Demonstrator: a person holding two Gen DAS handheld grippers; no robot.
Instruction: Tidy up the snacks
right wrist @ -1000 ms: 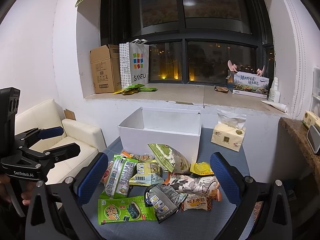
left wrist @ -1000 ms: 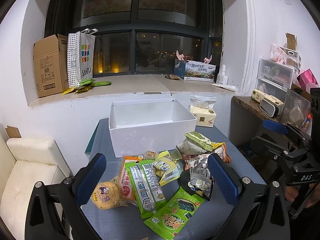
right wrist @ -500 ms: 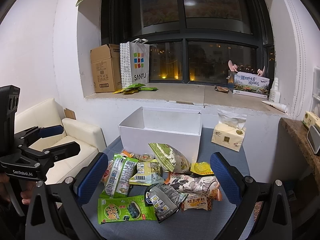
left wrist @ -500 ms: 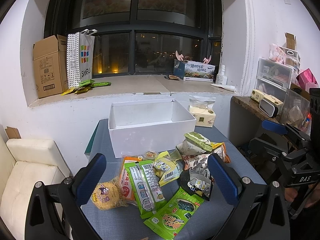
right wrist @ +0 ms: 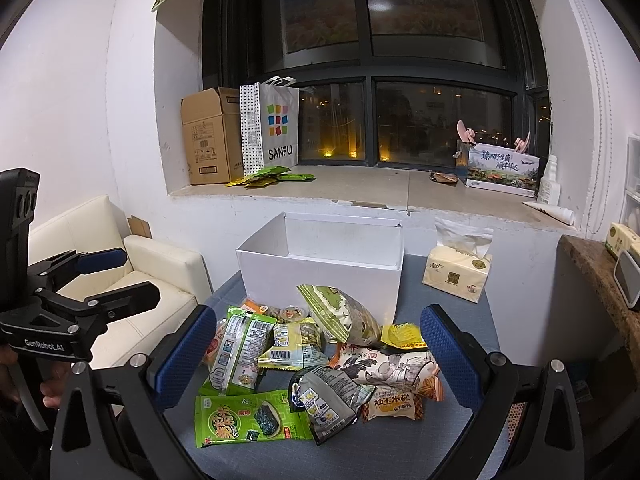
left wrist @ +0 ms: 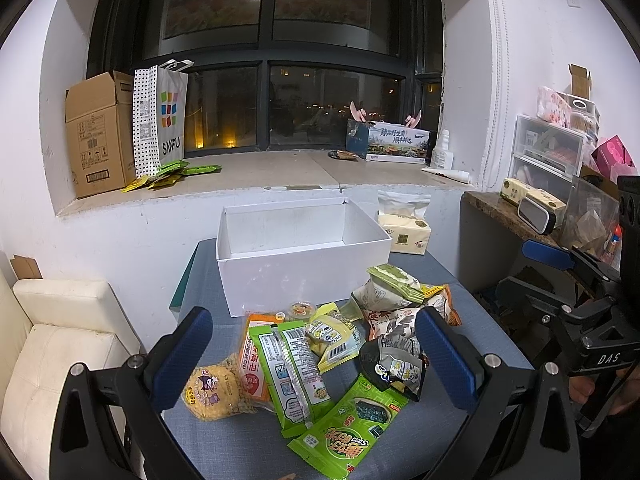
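Snacks (left wrist: 320,356) heaped on surface (left wrist: 472,420), white box (left wrist: 300,256) beyond.
Both tools spread, empty: left tool (left wrist: 308,360), right tool (right wrist: 316,356); pile directly ahead, equally near both.

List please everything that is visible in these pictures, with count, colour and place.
white box: one, white, open, behind the snacks
snack packets: a pile, mostly green, yellow and orange, on the table in front of the box
table: one, grey-blue top
tissue pack: one, pale yellow, right of the box
cardboard box: one, brown, on the windowsill
shopping bag: one, white, beside the cardboard box
sofa: one, cream, left of the table
left gripper: open, above the pile
right gripper: open, above the pile
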